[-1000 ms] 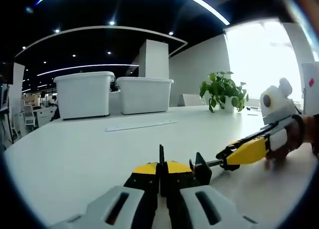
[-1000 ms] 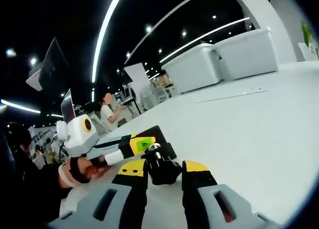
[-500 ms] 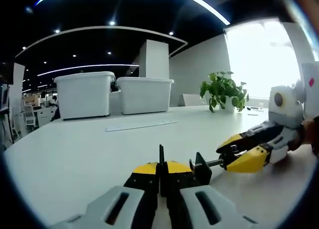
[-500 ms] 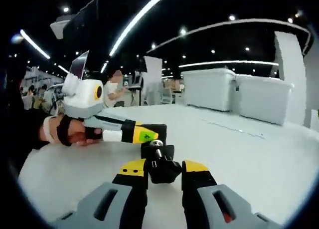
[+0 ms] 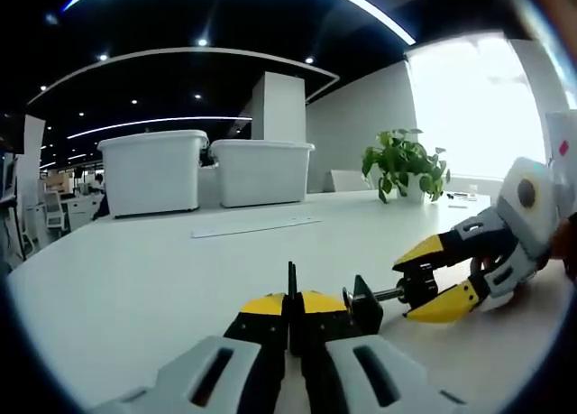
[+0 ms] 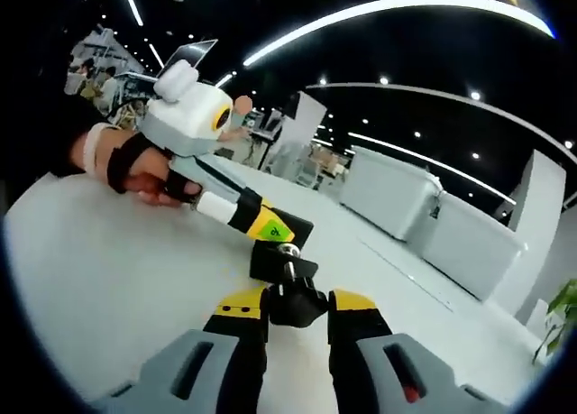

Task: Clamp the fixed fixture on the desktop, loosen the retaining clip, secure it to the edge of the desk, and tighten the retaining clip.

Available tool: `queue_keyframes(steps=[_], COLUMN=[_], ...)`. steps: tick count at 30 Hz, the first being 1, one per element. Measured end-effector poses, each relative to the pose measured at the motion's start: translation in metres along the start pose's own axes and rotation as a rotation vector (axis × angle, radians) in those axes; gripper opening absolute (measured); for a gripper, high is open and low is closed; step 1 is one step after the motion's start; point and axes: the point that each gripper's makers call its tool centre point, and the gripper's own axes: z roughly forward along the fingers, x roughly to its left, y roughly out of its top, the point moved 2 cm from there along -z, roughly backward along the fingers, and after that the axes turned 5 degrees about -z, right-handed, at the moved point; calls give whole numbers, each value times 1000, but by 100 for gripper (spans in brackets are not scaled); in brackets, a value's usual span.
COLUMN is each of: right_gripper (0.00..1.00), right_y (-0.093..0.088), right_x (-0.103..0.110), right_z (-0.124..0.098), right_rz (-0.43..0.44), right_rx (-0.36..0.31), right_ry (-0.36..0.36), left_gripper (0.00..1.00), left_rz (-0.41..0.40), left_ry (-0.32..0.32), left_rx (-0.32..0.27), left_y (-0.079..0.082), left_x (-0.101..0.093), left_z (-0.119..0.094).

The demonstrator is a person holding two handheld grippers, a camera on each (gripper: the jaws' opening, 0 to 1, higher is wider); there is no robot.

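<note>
Both grippers (seemingly tight) on clamp (image 5: 361, 304).

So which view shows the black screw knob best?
The right gripper view: the black screw knob sits centred between that gripper's pads. In the left gripper view it is small, off right, half hidden by the right gripper.

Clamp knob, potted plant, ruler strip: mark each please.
clamp knob (image 6: 293, 299), right gripper view, black body between jaws
potted plant (image 5: 403, 162), left gripper view, leaves
ruler strip (image 5: 254, 226), left gripper view, mid-length
</note>
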Motion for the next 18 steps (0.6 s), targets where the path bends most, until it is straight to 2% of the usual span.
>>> queue_keyframes(steps=[5,6,13,15,18], right_gripper=[26,26,27,27,30], right_y=[-1,0,0,1,2], right_x=[2,1,0,1,-5], right_z=[0,1,1,1,-2], right_rz=[-51,-109,-80,12,216], right_rx=[7,8,0,-11,-11], right_ry=[-2,1,2,19,29], left_gripper=[4,4,4,4,4], left_rz=[0,0,-2,-1,0], left_ry=[1,1,3,3,2], left_rx=[0,0,0,0,0], left_y=[0,0,-1,-1,-1], left_x=[0,0,1,0,0], left_z=[0,0,0,0,0])
